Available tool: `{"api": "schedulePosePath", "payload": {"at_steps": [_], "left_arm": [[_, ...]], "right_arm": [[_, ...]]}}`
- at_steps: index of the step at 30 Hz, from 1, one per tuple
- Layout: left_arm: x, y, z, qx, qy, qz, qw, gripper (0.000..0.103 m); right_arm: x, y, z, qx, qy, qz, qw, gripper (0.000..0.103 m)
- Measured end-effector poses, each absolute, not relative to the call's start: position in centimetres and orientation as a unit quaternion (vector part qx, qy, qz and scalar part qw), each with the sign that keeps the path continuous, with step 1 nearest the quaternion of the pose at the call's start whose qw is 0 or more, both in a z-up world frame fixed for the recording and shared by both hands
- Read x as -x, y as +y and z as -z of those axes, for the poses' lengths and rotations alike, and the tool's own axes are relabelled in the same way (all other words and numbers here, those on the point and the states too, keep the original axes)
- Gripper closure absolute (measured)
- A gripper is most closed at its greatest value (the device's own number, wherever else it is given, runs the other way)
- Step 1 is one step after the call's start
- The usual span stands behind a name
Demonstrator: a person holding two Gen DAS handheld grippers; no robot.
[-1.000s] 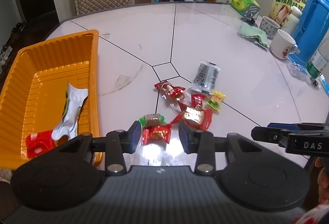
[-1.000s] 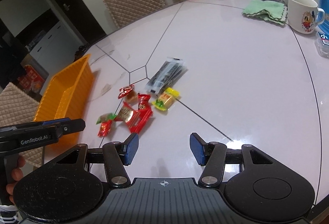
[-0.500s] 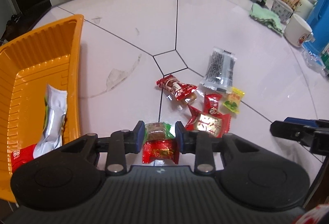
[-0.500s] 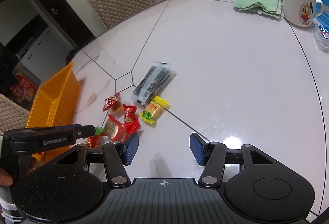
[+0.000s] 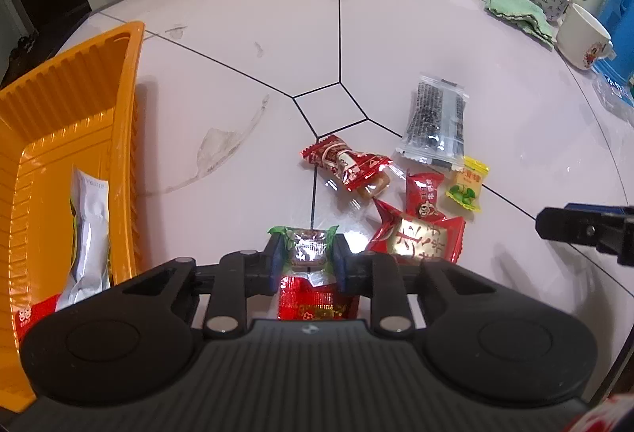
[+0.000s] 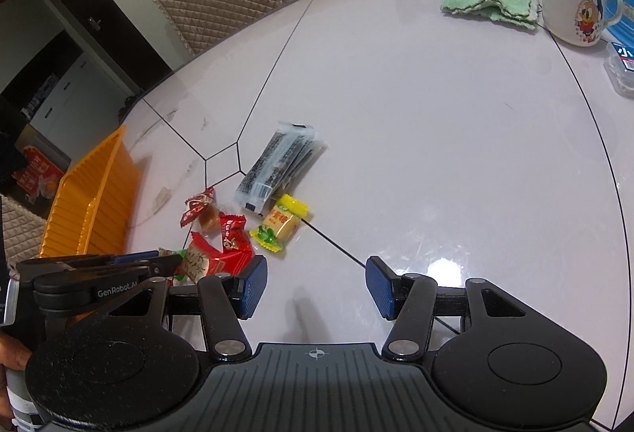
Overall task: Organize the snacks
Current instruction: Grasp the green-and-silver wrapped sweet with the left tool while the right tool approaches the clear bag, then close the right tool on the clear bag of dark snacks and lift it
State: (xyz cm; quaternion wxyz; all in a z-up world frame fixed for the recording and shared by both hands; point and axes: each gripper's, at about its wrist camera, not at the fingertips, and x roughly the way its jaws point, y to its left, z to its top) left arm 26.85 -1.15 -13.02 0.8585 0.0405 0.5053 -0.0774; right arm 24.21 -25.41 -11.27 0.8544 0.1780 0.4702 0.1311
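Left gripper (image 5: 307, 259) clamped on a green-ended clear-wrapped brown candy (image 5: 306, 248) at the table's near edge. Right gripper (image 6: 316, 287) parted – nothing between its pads. "GenRobot.AI" is legible on the left unit. Ribbed orange plastic tray (image 5: 123, 107) holds 2 items – a silver sachet (image 5: 88, 234), a red packet (image 5: 33, 315).

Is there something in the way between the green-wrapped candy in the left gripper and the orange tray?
Nothing visible. The green-wrapped candy sits in the left gripper, and only bare table lies toward the orange tray; the tray's raised wall must be cleared.
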Motion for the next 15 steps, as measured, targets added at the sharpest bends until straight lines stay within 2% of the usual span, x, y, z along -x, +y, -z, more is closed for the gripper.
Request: {"api": "schedulePosePath", "payload": {"at_steps": [15], "left_arm": [[-27.5, 0.6, 9.4, -0.023, 0.462, 0.067, 0.884, 0.084]], "right_arm": [[-28.3, -22.2, 11.0, -0.169, 0.464, -0.154, 0.856, 0.048]]}}
